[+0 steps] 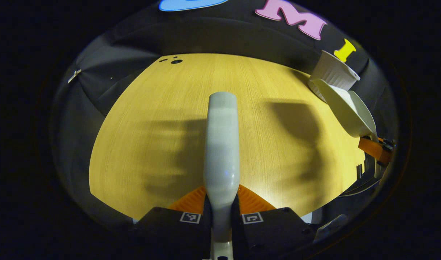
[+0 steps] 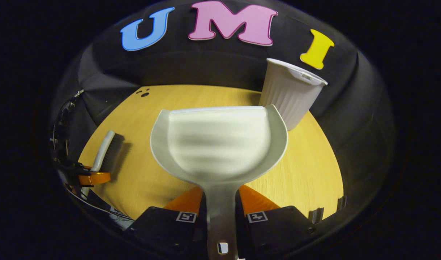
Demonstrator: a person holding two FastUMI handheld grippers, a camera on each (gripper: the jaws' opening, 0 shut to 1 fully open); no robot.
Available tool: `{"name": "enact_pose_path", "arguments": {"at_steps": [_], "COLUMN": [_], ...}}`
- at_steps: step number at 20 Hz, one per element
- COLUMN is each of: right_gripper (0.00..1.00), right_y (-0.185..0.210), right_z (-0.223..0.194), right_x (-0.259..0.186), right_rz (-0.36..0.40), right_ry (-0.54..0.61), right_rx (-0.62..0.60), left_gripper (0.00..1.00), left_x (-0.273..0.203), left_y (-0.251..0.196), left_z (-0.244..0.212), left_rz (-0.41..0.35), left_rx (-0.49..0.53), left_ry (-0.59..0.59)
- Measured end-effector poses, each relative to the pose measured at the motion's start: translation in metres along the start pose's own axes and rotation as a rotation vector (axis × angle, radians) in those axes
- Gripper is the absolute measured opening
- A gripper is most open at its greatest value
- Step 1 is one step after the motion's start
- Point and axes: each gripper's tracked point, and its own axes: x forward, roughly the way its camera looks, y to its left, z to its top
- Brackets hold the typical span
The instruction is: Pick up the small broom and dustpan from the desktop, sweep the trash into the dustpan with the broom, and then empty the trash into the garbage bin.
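Observation:
My left gripper (image 1: pixel 221 204) is shut on the small broom (image 1: pixel 221 144), whose pale back runs forward over the wooden desktop (image 1: pixel 152 119). From the right gripper view the same broom (image 2: pixel 106 150) hangs at the far left with dark bristles facing right, held by the left gripper (image 2: pixel 92 177). My right gripper (image 2: pixel 220 206) is shut on the handle of the pale dustpan (image 2: pixel 218 142), held level above the desk with its pan bare. In the left gripper view the dustpan (image 1: pixel 347 106) is at the far right, tilted by the white ribbed garbage bin (image 1: pixel 332 74).
The white ribbed garbage bin (image 2: pixel 291 95) stands at the back right of the desktop (image 2: pixel 307 169), just beyond the dustpan's front right corner. Small dark holes (image 1: pixel 174 60) mark the desk's far left corner. Black cloth walls ring the desk.

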Motion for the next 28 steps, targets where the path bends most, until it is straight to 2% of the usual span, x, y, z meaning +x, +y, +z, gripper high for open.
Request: {"name": "enact_pose_path", "arguments": {"at_steps": [2, 5, 6, 9, 11, 13, 15, 17, 19, 21, 22, 23, 24, 25, 26, 27, 28], "right_gripper": [0.36, 0.36, 0.33, 0.36, 0.37, 0.37, 0.38, 0.39, 0.39, 0.4, 0.4, 0.4, 0.42, 0.51, 0.57, 0.66, 0.83], "right_y": [0.002, -0.001, -0.001, -0.003, -0.002, -0.004, -0.005, -0.001, -0.002, 0.002, 0.002, 0.002, 0.003, 0.006, 0.007, 0.007, 0.006], "right_z": [-0.019, -0.038, -0.04, -0.045, -0.046, -0.043, -0.044, -0.045, -0.046, -0.042, -0.041, -0.038, -0.036, -0.034, -0.03, -0.027, -0.024], "right_x": [0.019, 0.036, 0.041, 0.056, 0.064, 0.07, 0.074, 0.074, 0.075, 0.072, 0.072, 0.07, 0.067, 0.064, 0.061, 0.057, 0.051], "right_rz": [0.02, 0.027, 0.032, 0.047, 0.07, 0.082, 0.095, 0.121, 0.13, 0.143, 0.146, 0.148, 0.15, 0.154, 0.154, 0.15, 0.144], "right_ry": [0.065, 0.14, 0.15, 0.19, 0.223, 0.228, 0.238, 0.249, 0.255, 0.243, 0.236, 0.229, 0.22, 0.209, 0.193, 0.174, 0.161], "right_rx": [0.033, 0.019, 0.024, 0.011, 0.022, 0.013, -0.009, 0.004, 0.007, 0.026, 0.027, 0.024, 0.025, 0.025, 0.019, 0.01, 0.006], "left_gripper": [0.27, 0.27, 0.28, 0.28, 0.27, 0.28, 0.29, 0.27, 0.29, 0.29, 0.34, 0.29, 0.46, 0.5, 0.66, 0.83, 0.99], "left_x": [0.011, 0.029, 0.031, 0.038, 0.045, 0.051, 0.056, 0.056, 0.056, 0.054, 0.052, 0.048, 0.045, 0.042, 0.038, 0.034, 0.024], "left_y": [-0.006, -0.007, -0.007, -0.007, -0.01, -0.013, -0.018, -0.021, -0.021, -0.02, -0.024, -0.025, -0.027, -0.031, -0.033, -0.036, -0.038], "left_z": [0.001, 0.013, 0.017, 0.021, 0.02, 0.021, 0.024, 0.026, 0.026, 0.024, 0.023, 0.023, 0.024, 0.026, 0.028, 0.027, 0.03], "left_rz": [0.015, 0.045, 0.057, 0.083, 0.089, 0.094, 0.117, 0.125, 0.131, 0.129, 0.114, 0.107, 0.095, 0.077, 0.063, 0.051, 0.047], "left_rx": [0.02, 0.054, 0.07, 0.093, 0.073, 0.062, 0.099, 0.14, 0.16, 0.145, 0.129, 0.116, 0.108, 0.098, 0.095, 0.095, 0.1], "left_ry": [0.028, 0.047, 0.046, 0.075, 0.096, 0.103, 0.106, 0.114, 0.122, 0.122, 0.118, 0.109, 0.097, 0.083, 0.069, 0.057, 0.039]}}
